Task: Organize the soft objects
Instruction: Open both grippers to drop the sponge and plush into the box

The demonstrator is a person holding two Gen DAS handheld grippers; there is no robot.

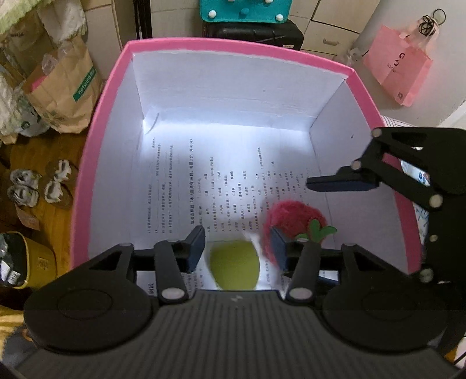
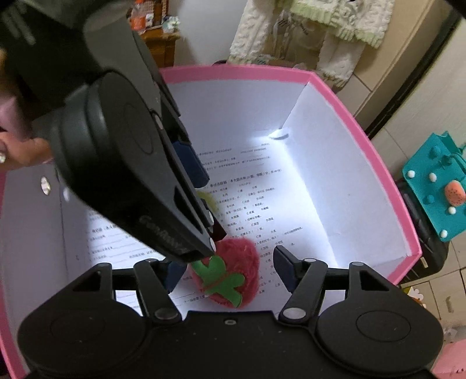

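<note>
A pink box (image 1: 96, 140) with white walls holds a printed sheet (image 1: 221, 186) on its floor. My left gripper (image 1: 237, 250) reaches into it, open. A blurred yellow-green soft ball (image 1: 234, 265) sits between its fingers without touching the pads. A red plush strawberry (image 1: 294, 218) with green felt leaves lies just right of it. In the right wrist view the strawberry (image 2: 230, 271) lies on the sheet between the fingers of my open right gripper (image 2: 228, 272), with a gap on each side. The left gripper's body hides most of the ball there.
Brown paper bags (image 1: 58, 96) and sandals (image 1: 56, 186) sit on the wooden floor left of the box. A pink shopping bag (image 1: 399, 73) hangs at the right. A teal felt board (image 1: 244, 10) and a black case (image 1: 253, 33) stand behind the box.
</note>
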